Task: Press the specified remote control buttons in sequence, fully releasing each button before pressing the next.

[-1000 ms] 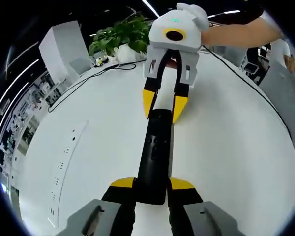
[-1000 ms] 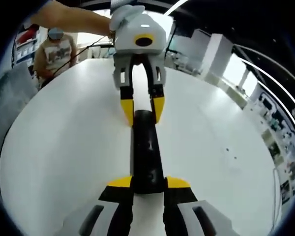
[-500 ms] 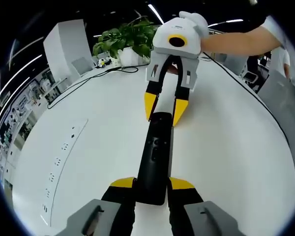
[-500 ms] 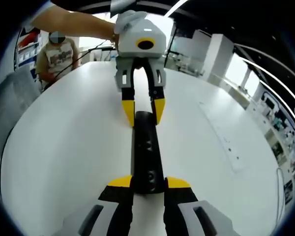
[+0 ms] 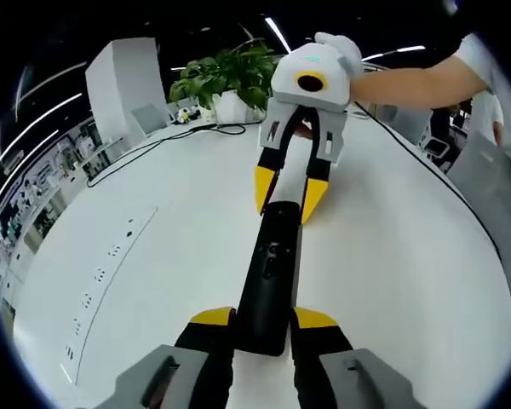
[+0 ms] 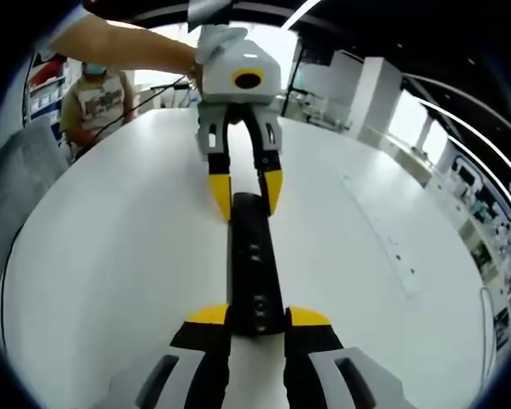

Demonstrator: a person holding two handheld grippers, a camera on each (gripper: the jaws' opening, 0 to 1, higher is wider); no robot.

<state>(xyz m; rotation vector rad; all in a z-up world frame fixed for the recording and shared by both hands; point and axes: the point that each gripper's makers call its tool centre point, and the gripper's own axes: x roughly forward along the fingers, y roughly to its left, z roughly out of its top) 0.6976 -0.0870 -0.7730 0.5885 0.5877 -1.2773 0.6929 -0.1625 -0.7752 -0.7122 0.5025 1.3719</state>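
Left gripper view first: the black remote control (image 5: pixel 271 277) runs straight up the middle from 6 o'clock towards 12, and the left gripper (image 5: pixel 263 319) has its yellow-tipped jaws pinched on the near end, one on each long side. At 12 o'clock the right gripper (image 5: pixel 285 190) faces back, its yellow tips straddling the far end of the remote with a gloved hand (image 5: pixel 339 53) on top of it. Whether that far pair is truly squeezing I cannot tell from here.

Right gripper view settles it from the other end: here the right gripper (image 6: pixel 257 317) has its jaws clamped against the sides of the remote control (image 6: pixel 254 268), and the left gripper (image 6: pixel 244 189) sits at 12 o'clock, tips on either side of the opposite end. So the remote is held lengthwise between the two, button face up, over the white table (image 6: pixel 111 256) — whether resting on it or just above, hard to say.

Why hold it so? My read: a side grip at both ends keeps the button face open and steady. One gripper would have to let go before any pressing starts, so the sequence looks not yet begun.

A potted plant (image 5: pixel 226 72) and a black cable (image 5: pixel 145 145) sit at 11 o'clock, well apart from the action.
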